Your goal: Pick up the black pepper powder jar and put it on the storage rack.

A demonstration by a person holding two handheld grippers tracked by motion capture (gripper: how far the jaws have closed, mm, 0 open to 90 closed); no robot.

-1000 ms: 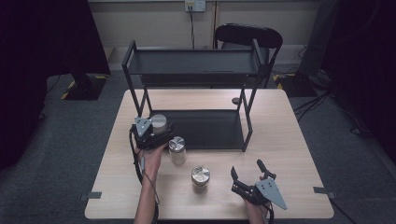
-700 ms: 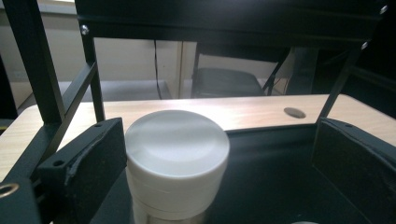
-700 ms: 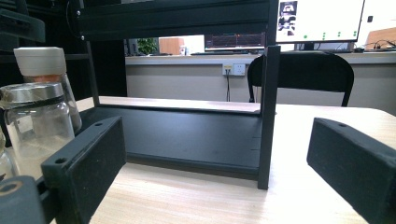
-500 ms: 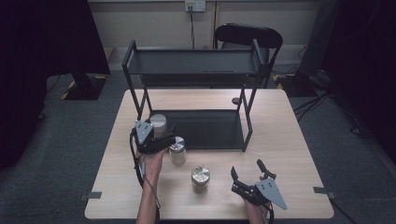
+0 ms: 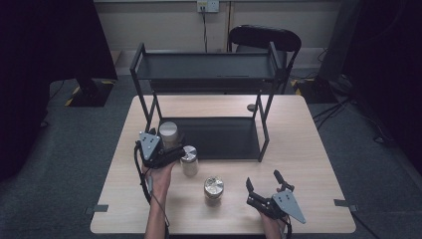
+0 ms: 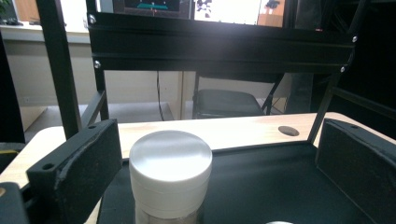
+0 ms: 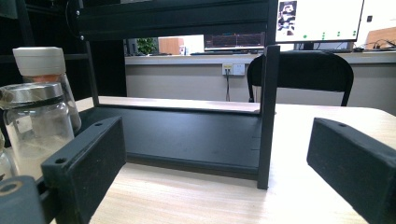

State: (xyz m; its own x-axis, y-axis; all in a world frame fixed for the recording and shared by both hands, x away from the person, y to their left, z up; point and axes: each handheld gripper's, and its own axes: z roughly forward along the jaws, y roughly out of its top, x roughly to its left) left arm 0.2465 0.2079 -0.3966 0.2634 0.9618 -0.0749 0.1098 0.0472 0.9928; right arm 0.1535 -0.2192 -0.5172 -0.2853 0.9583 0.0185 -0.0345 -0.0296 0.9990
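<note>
Left gripper (image 5: 171,149) jaws just opened wide around white-lidded jar (image 5: 168,133), apparently untouched; steel-lidded jar (image 5: 189,159) crowds lower right, rack post (image 5: 147,107) upper left.

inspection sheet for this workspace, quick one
surface: wooden table, bare at right
job's things: white-lidded jar on the black rack's lower shelf; two metal-lidded jars on the table
clutter: nothing seen
grippers: left gripper open, jaws just been opening, either side of the white-lidded jar, pads clear; right gripper open, nothing between its jaws
cables: cable trails from left gripper
surroundings: chair, wall socket
</note>
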